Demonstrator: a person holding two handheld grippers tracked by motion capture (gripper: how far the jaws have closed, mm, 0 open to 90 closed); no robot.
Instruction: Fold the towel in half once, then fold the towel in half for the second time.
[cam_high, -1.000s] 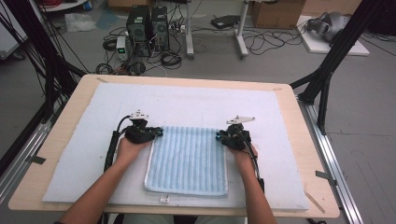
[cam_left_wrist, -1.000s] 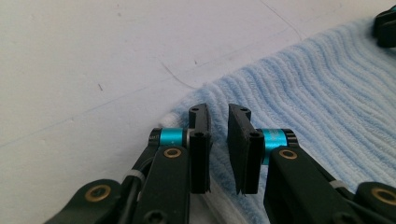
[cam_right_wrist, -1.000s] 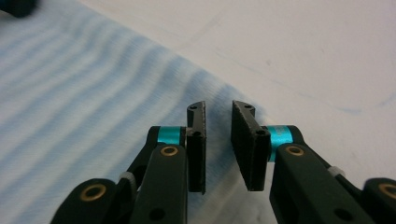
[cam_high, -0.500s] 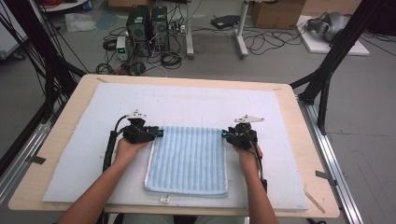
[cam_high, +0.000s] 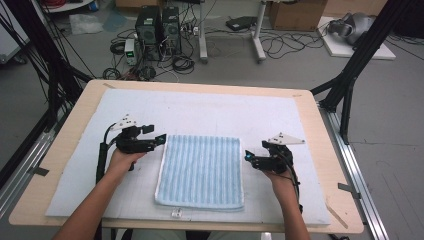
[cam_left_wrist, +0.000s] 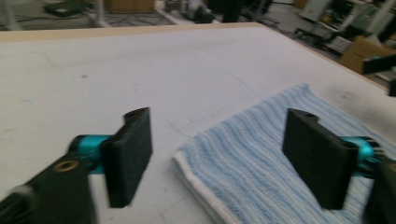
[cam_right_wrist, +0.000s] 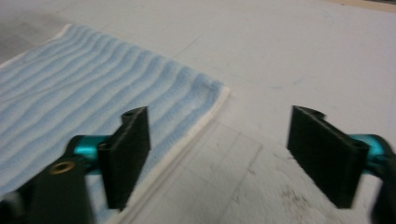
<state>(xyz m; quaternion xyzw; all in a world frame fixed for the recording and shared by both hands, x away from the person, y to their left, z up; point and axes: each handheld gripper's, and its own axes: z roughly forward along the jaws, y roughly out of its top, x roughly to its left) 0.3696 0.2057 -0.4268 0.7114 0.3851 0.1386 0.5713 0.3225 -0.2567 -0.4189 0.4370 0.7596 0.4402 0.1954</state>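
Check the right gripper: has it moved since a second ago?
Yes. The right gripper has slid rightward off the blue towel's far right corner; its jaws have just been opening, nothing between them.
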